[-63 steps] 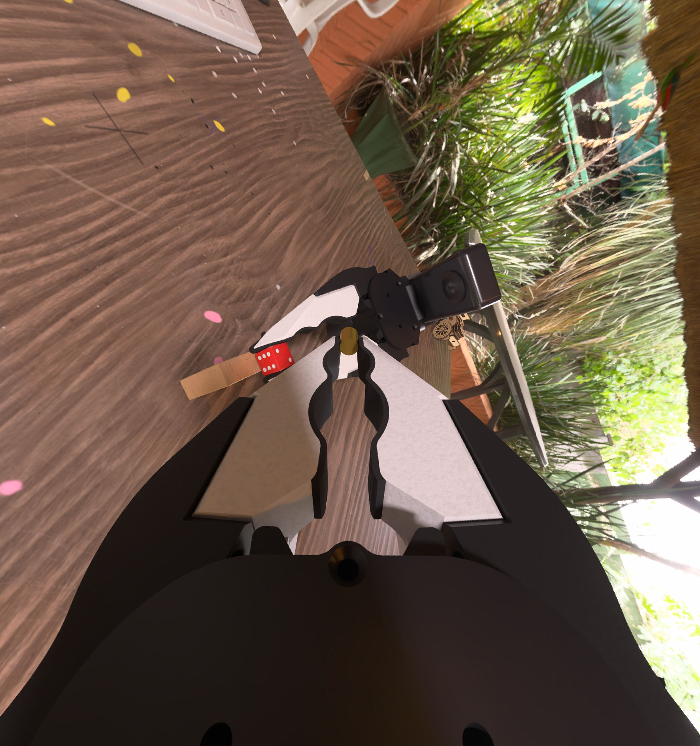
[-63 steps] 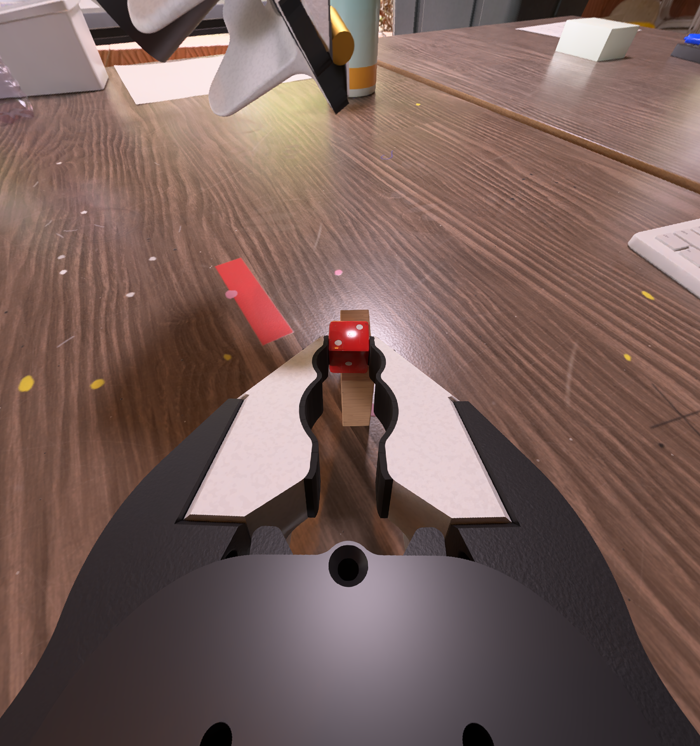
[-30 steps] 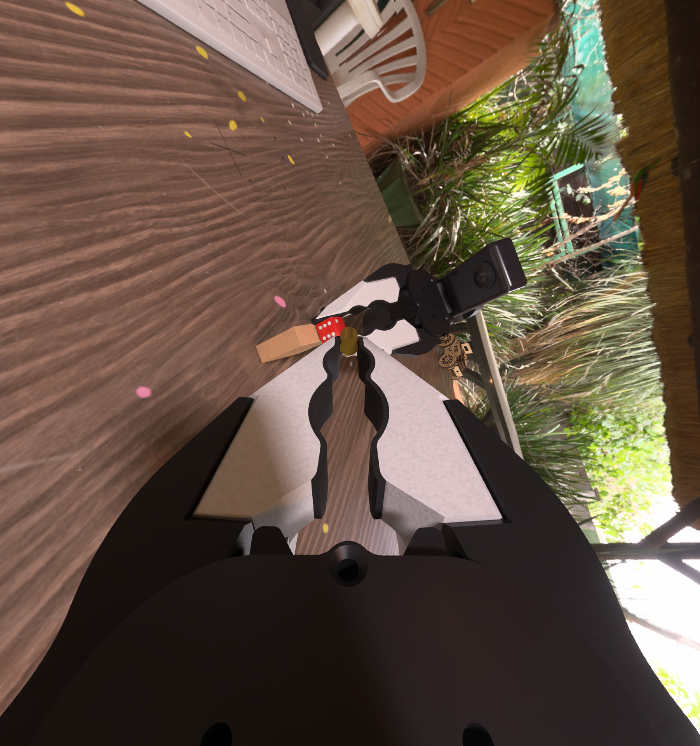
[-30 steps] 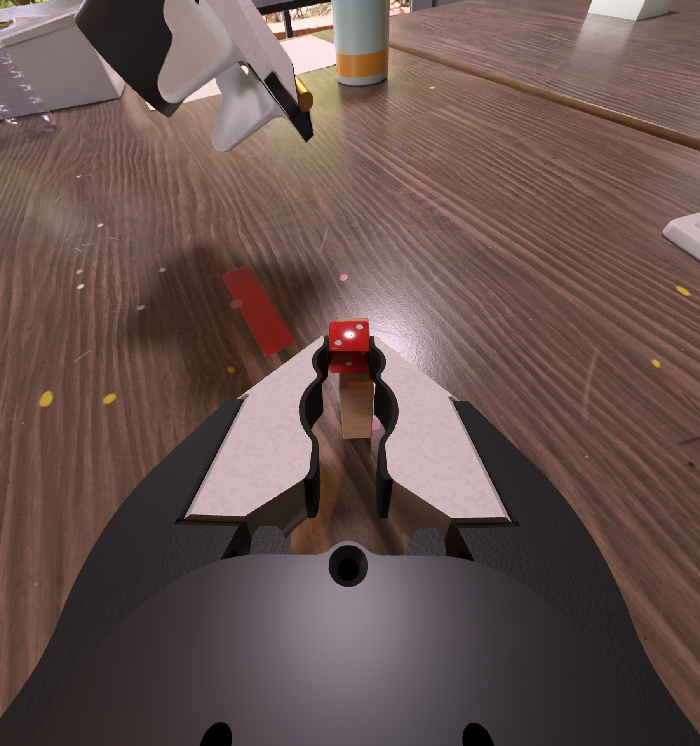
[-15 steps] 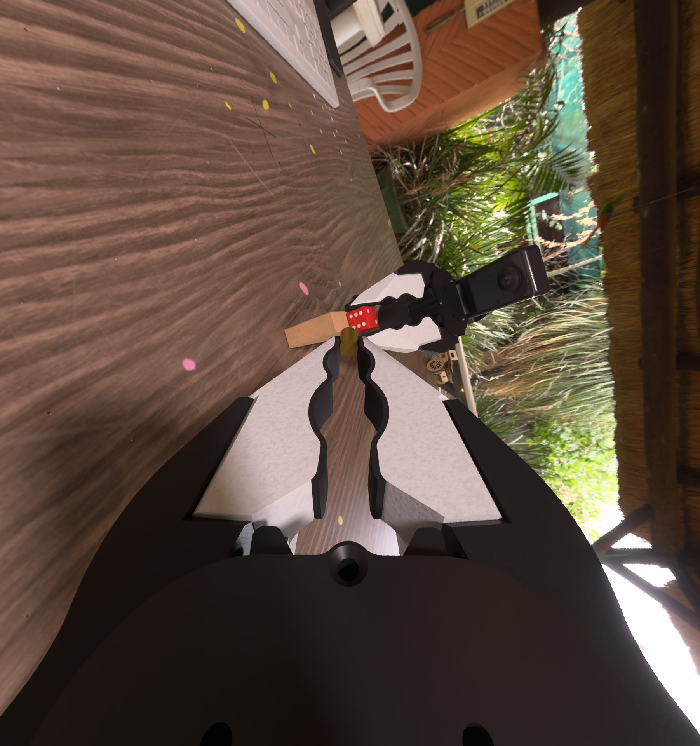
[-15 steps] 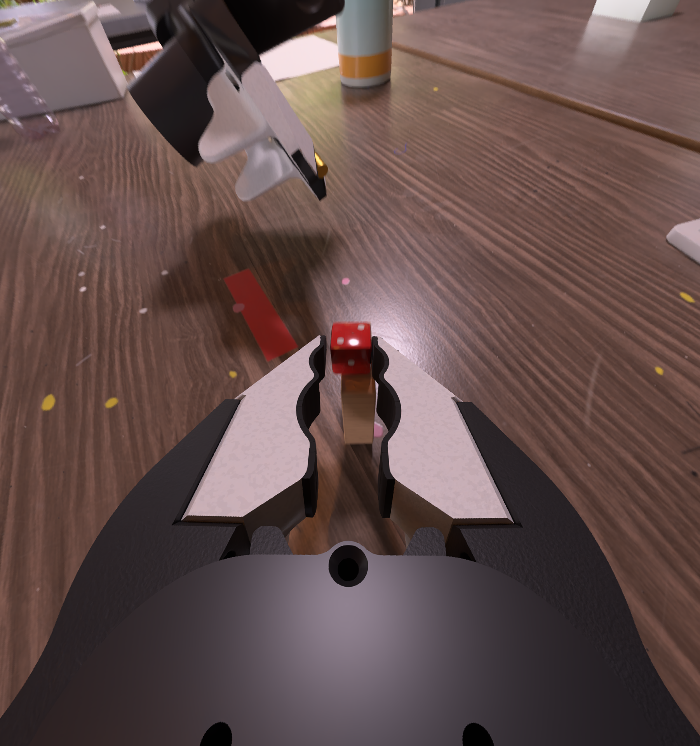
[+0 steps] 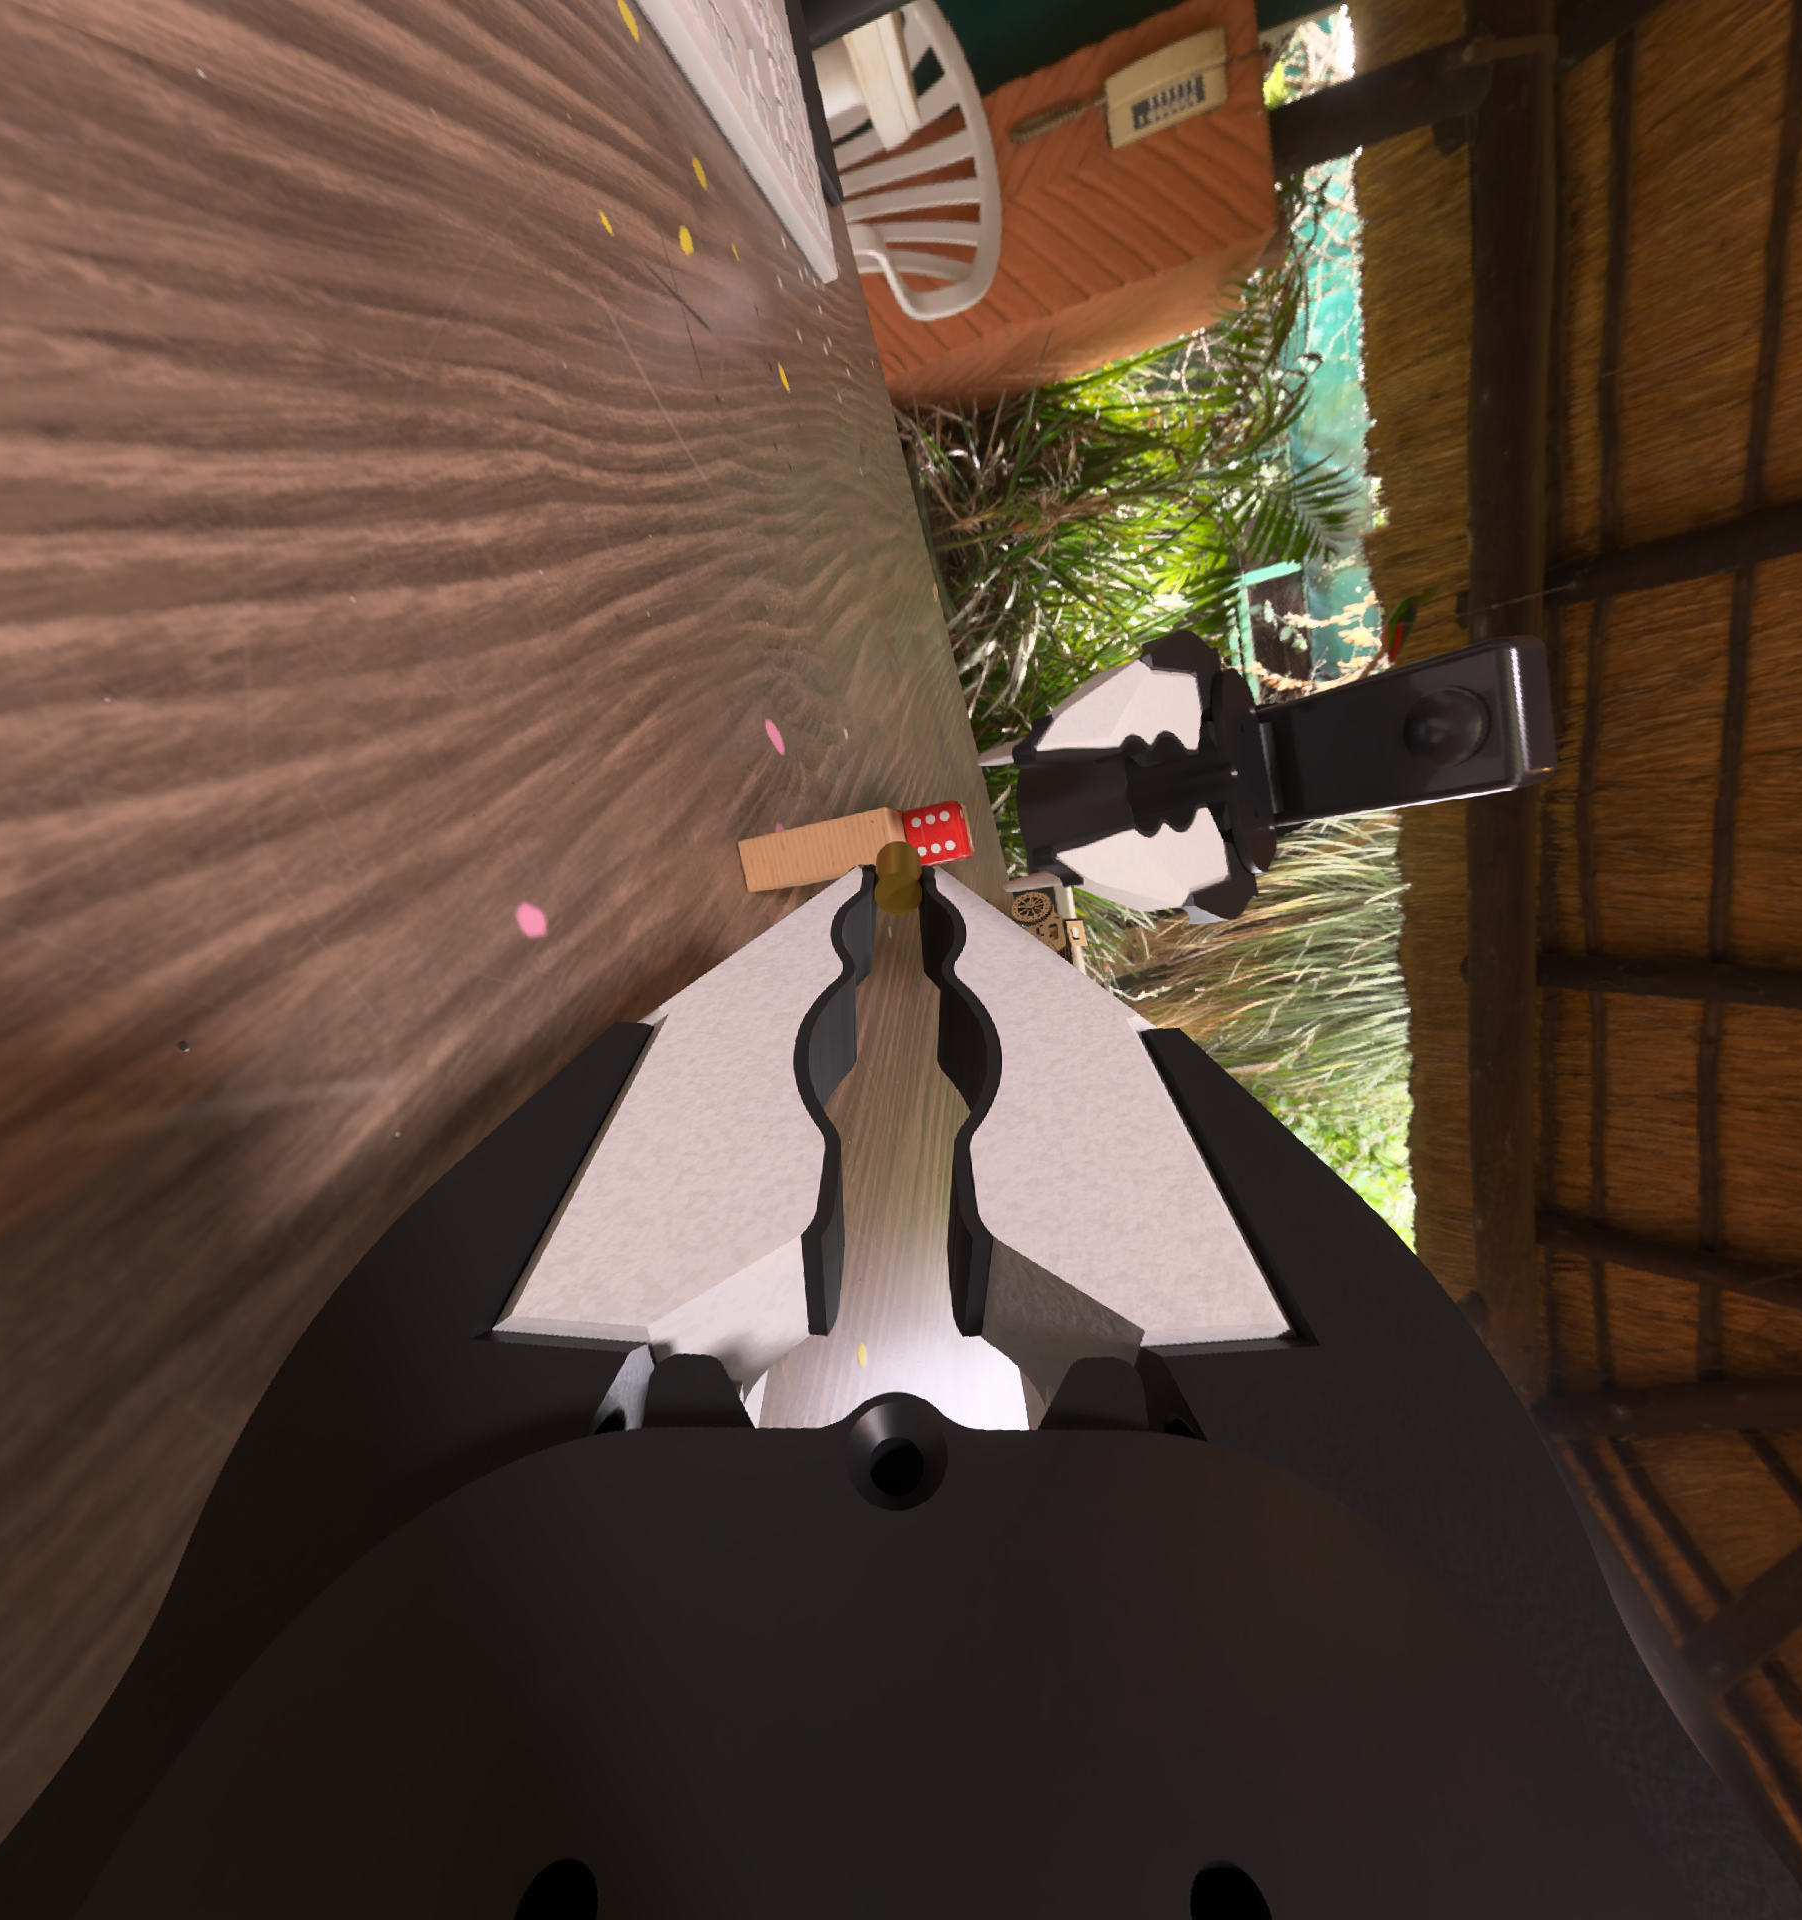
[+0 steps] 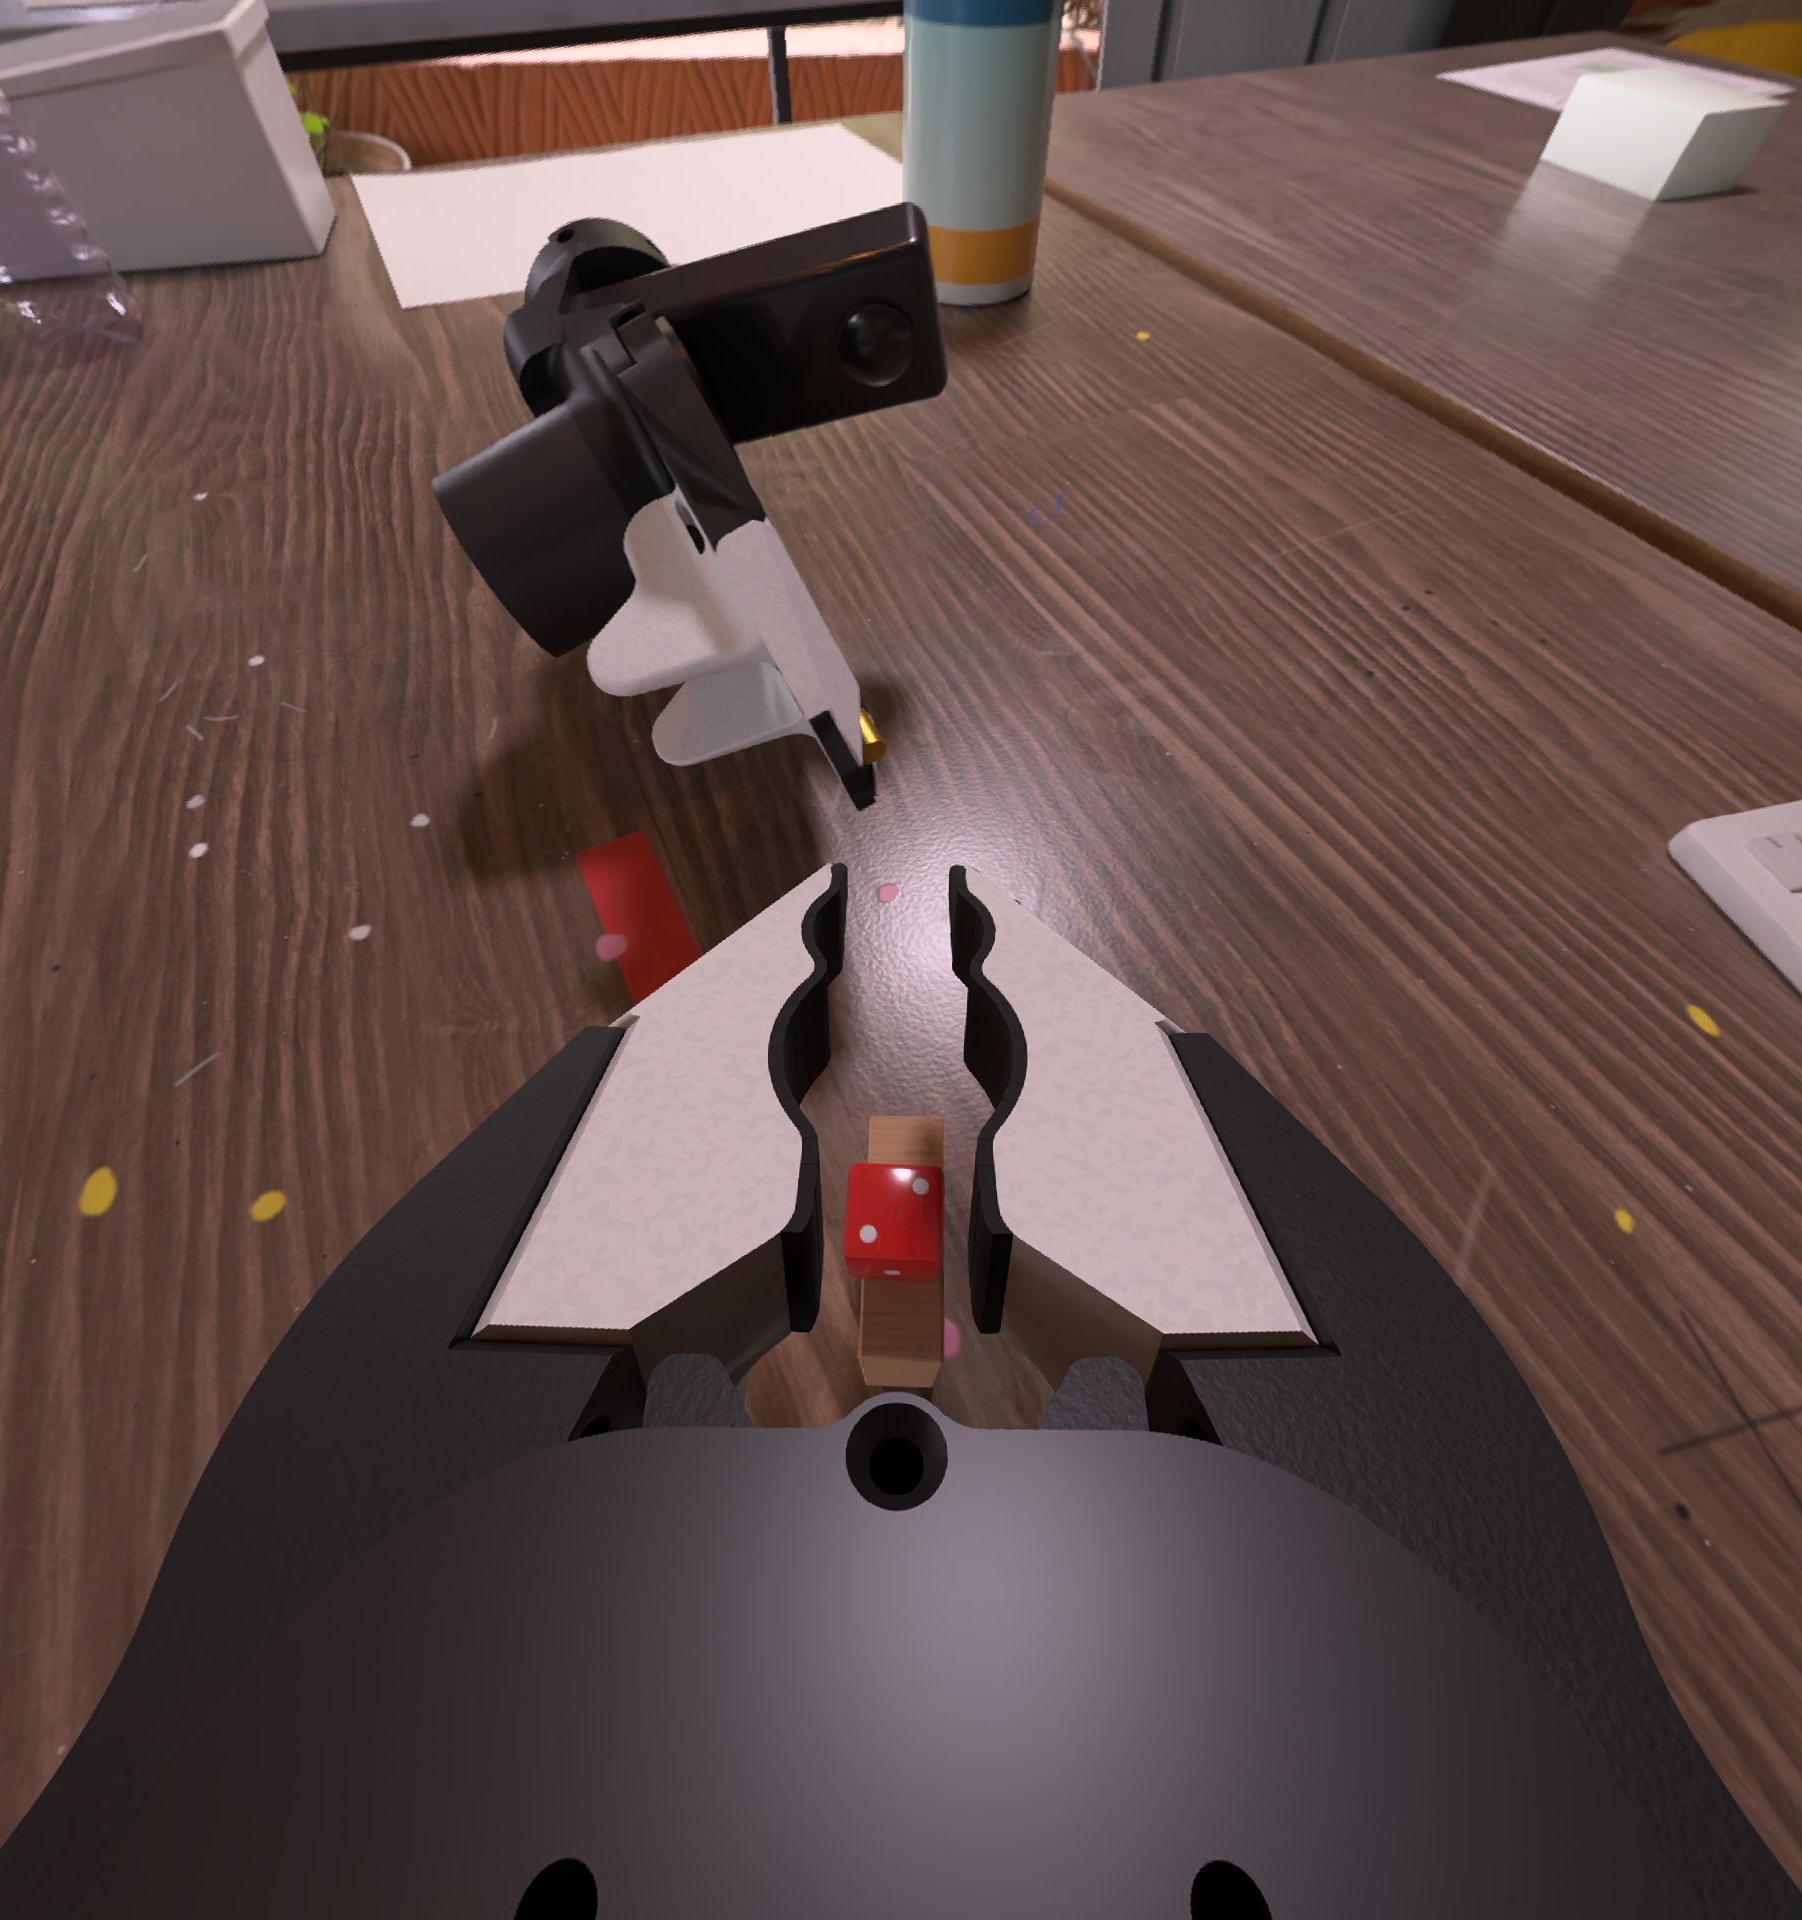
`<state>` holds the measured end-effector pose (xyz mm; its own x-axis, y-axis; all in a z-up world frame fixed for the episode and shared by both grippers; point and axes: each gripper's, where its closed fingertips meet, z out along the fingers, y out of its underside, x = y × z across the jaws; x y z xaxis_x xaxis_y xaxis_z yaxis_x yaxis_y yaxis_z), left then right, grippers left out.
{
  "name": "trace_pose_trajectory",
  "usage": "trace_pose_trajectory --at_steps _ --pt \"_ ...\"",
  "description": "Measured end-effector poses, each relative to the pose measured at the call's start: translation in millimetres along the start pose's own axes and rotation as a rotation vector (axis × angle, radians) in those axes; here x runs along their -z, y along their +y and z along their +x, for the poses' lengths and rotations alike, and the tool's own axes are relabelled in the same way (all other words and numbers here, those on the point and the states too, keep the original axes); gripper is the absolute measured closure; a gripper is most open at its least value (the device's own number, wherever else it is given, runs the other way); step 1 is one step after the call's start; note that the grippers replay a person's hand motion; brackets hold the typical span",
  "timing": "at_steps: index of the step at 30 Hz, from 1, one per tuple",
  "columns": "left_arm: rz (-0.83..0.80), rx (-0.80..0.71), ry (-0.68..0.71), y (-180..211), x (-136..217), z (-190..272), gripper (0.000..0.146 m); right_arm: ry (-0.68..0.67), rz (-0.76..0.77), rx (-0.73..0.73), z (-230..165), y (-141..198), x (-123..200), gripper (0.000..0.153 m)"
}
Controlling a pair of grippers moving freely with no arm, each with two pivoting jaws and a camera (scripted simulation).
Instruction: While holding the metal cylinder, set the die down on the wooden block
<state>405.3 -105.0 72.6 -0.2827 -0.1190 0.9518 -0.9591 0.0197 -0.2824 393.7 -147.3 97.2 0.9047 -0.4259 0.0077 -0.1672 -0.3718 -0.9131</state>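
Die [image 8: 893, 1218] rests atop wooden block [image 8: 899, 1340] near table [image 8: 1292, 727] edge; right tongs [image 8: 897, 883] parted, empty, clear above. Left tongs [image 7: 895, 883] pinch metal cylinder [image 7: 897, 878], likely keeping it aloft.

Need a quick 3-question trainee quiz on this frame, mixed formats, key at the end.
1. True or false: the small red die with white pips rests on the upright light wooden block.
2. Multiple choice: what does the left claw grip? A) the die B) a small brass-coloured metal cylinder C) nothing
3. Fill in: the right claw is ____, its fingers clear of the die.

Key: 1 true; 2 B; 3 open. In the left wrist view the right claw sits apart from the die above the brown wood-grain table.
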Motion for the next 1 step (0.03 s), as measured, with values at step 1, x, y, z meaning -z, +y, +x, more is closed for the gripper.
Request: trace_pose_trajectory --at_steps 1 --pt "0.004 0.001 -0.001 -0.4 0.0 -1.4 0.139 -0.007 -0.009 0.002 -1.6 -0.3 -1.8 0.134"
